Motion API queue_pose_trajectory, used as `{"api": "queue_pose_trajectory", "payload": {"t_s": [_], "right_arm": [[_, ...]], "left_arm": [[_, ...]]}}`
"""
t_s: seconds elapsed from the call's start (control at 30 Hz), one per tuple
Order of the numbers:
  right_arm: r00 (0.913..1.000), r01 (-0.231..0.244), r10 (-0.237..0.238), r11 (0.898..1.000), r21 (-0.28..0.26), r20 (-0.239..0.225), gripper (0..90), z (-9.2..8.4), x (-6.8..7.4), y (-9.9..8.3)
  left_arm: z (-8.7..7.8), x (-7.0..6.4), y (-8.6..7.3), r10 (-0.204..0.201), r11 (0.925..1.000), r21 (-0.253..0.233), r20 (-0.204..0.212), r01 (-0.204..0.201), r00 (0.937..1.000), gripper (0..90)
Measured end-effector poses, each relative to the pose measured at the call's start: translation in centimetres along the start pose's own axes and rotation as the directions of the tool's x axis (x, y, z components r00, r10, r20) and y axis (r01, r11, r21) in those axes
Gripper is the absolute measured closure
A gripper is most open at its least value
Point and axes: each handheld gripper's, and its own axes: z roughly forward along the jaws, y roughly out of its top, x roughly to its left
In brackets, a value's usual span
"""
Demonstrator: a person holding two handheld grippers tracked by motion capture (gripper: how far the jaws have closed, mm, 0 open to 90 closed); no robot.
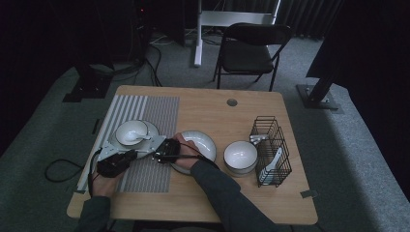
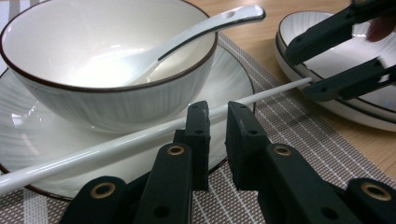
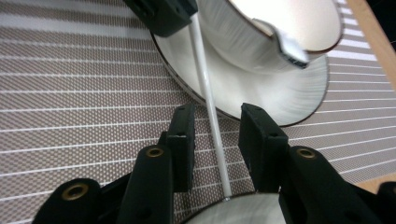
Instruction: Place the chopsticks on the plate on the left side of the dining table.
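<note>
Dim carpeted room, wooden table (image 1: 208,104): a white chopstick (image 2: 140,135) lies across the plate's (image 2: 233,84) rim on the striped mat (image 3: 70,84) near the table's left edge. Left gripper (image 2: 217,140) seemingly pinches it. Right gripper (image 3: 215,140) stands spread around its tip, which is partly hidden.

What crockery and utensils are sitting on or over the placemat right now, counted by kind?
bowl: 1
plate: 1
spoon: 1
chopstick: 1
Total: 4
</note>
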Motion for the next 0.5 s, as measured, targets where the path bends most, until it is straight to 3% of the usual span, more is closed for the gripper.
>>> {"api": "queue_pose_trajectory", "payload": {"t_s": [0.5], "right_arm": [[0.9916,-0.116,0.118,0.992,-0.049,0.052,61.7,-4.6,0.1,-1.3]], "left_arm": [[-0.3,-1.4,1.8,0.044,0.9984,-0.038,0.032,-0.043,0.9985,77.0]]}}
